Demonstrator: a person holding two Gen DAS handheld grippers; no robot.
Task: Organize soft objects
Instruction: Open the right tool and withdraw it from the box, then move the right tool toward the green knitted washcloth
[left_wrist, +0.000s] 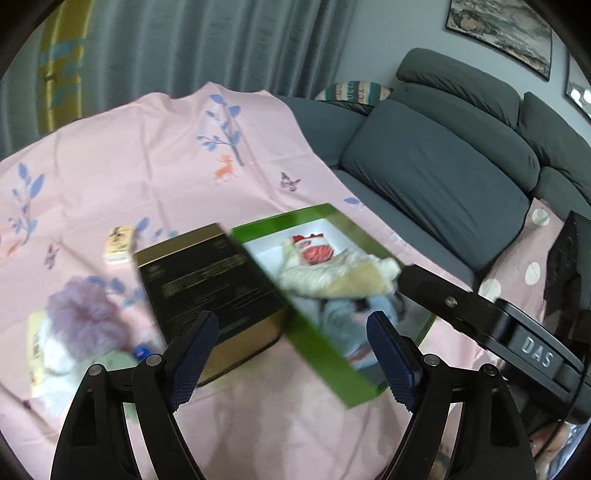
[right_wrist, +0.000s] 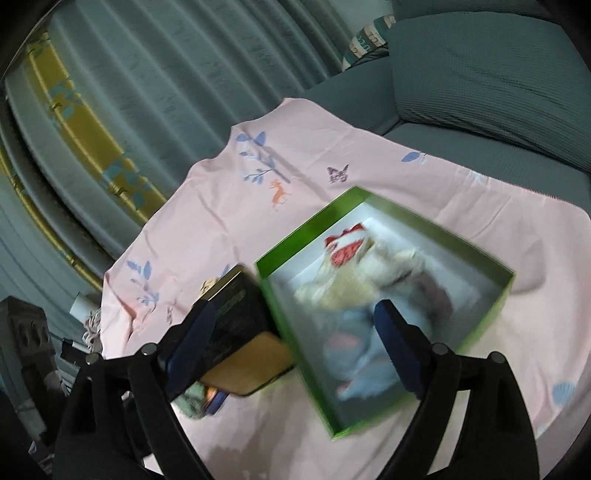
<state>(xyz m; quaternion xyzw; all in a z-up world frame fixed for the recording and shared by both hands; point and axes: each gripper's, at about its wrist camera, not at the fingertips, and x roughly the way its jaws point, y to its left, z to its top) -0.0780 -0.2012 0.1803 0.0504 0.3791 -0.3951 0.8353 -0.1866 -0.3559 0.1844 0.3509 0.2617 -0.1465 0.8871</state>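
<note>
A green box (left_wrist: 321, 347) (right_wrist: 491, 317) with a white inside lies on the pink cloth and holds soft things: a cream plush (left_wrist: 332, 273) (right_wrist: 354, 280), a red and white piece (left_wrist: 314, 251) (right_wrist: 343, 251) and pale blue fabric (left_wrist: 340, 314) (right_wrist: 362, 365). A black and gold tin (left_wrist: 210, 280) (right_wrist: 240, 332) lies beside its left wall. A purple fluffy ball (left_wrist: 81, 314) sits left on white and green fabric. My left gripper (left_wrist: 291, 354) is open and empty above the tin and box. My right gripper (right_wrist: 295, 350) is open and empty over the box; it also shows in the left wrist view (left_wrist: 480, 314).
A pink printed cloth (left_wrist: 147, 166) (right_wrist: 258, 206) covers the surface. A small cream packet (left_wrist: 118, 243) lies behind the tin. A grey sofa (left_wrist: 443, 177) (right_wrist: 480, 74) stands right, curtains (left_wrist: 184, 44) behind. A dark object (left_wrist: 565, 266) sits far right.
</note>
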